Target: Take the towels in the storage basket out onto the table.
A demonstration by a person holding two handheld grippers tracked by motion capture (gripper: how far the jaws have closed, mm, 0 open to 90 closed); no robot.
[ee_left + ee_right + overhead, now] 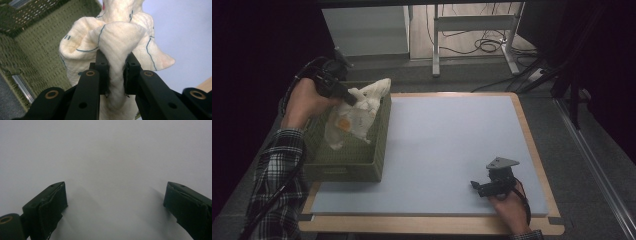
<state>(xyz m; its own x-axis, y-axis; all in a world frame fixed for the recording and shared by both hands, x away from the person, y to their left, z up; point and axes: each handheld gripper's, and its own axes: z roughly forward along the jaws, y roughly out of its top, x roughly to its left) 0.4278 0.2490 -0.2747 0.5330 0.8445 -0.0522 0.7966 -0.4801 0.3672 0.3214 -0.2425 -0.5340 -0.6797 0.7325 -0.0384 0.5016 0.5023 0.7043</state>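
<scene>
Closest to the camera in the high view, the right gripper (475,187) sits low on the pale blue mat (452,150), near the front right corner, held by one hand with a checked cuff just poking in. In its own view the two black jaws stand wide apart with nothing but bare mat between them, so it's released and holding nothing.

Further back and off to the left there's one olive green woven basket (379,150), sitting at the left edge of the mat. The cream cloth (354,112) is over the basket, partly still down inside it and partly lifted above the rim. It's the only thing I can make out in there; the rest of the basket floor is too dark to tell.

The left gripper (353,100) has that cloth pinched. In the left gripper view a bunched fold of the cloth (117,45) is squeezed tight between the pads, so it's clamped on the fabric. The cloth has thin blue lines and an orange blotch on it. Its long axis runs on a slant in the high view: upper tip pointing up and right past the far basket rim, lower end hanging down-left into the basket.

Count: two grippers, one basket, one cloth, one mat.
</scene>
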